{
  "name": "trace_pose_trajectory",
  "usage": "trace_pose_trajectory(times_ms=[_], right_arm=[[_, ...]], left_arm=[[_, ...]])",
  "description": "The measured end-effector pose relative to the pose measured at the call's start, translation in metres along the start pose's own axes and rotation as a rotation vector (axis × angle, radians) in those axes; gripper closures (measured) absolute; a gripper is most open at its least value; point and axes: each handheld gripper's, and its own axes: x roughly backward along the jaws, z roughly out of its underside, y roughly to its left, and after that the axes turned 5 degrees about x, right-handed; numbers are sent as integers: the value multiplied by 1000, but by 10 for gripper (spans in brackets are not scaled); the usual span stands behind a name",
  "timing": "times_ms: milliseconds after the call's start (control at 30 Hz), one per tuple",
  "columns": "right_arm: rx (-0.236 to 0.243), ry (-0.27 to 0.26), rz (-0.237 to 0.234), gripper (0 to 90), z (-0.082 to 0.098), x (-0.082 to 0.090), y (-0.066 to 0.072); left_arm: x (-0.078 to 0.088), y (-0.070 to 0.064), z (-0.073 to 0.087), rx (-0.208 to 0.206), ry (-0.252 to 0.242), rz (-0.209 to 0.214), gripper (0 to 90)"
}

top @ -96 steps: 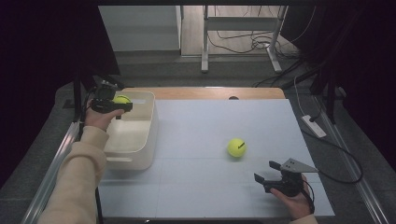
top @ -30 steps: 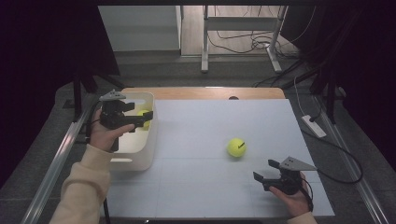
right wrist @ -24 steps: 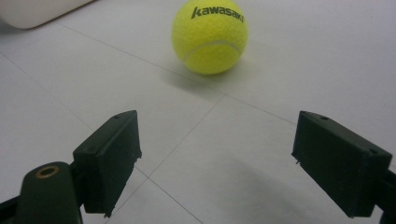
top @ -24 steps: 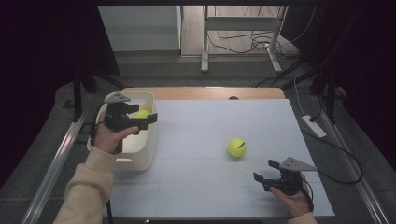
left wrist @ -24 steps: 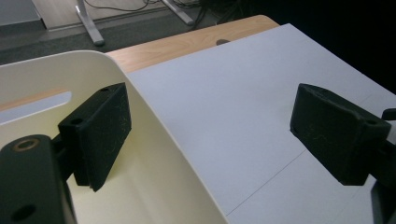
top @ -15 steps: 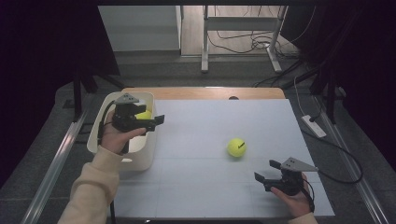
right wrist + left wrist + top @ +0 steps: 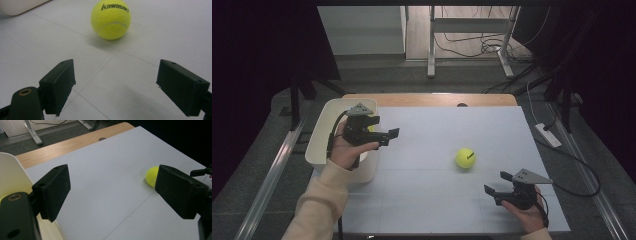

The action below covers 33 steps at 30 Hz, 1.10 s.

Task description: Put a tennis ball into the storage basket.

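The left gripper (image 7: 389,136) sits over the right edge of the white plastic tub (image 7: 324,125) at the left side of the white table top (image 7: 437,200). Its two black jaws are wide apart with nothing between them. A bit of a second yellow ball (image 7: 371,128) peeks out inside the tub, just behind that gripper. The round yellow tennis ball (image 7: 465,158) lies on the table top, right of the middle, well apart from the tub. The right gripper (image 7: 496,186) rests low at the near right, close to the tennis ball. Its jaws are wide apart too and hold nothing, and they point at the ball
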Motion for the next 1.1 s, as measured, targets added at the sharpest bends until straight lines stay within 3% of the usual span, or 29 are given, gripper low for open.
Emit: trace_pose_trajectory(times_ms=[500, 800, 900, 1100], right_arm=[[0, -4, -2, 148, 0, 1, 0], [6, 0, -7, 148, -1, -1, 2], [7, 1, -5, 148, -1, -1, 1], [8, -3, -6, 148, -1, 0, 1]], left_arm=[[-9, -24, -1, -36, 15, 48, 144], [-16, -34, -1, -54, 8, 41, 145], [-18, -37, -1, -35, 12, 87, 145], [-26, -48, -5, -69, 24, 71, 145]])
